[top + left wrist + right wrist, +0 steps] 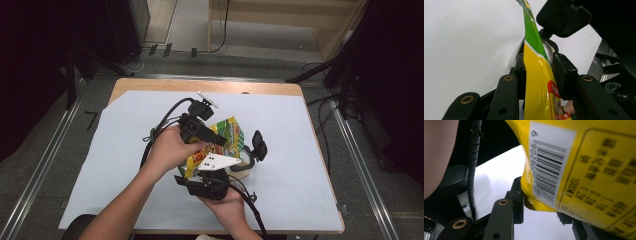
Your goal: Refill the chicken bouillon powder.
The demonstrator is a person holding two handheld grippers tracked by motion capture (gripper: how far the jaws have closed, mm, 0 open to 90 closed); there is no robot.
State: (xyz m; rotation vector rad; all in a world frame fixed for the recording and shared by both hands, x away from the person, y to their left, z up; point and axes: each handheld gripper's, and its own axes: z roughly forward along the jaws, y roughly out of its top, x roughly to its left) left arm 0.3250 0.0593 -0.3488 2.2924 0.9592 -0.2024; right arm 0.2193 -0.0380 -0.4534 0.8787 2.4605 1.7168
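Observation:
A yellow and green snack bag is held up over the middle of the table between both grippers. My left gripper is shut on it; in the left gripper view the bag stands edge-on, pinched between the jaws of that gripper. From below, my right gripper is closed on the bag's bottom edge, and its barcode side sits close in front of the right gripper, hiding one jaw. Just beyond stands a glass jar with its black lid flipped open.
A pale sheet covers the wooden table. In the left gripper view the jar's mouth and its lid lie directly behind the bag. Cables trail from both grippers over the table's near side.

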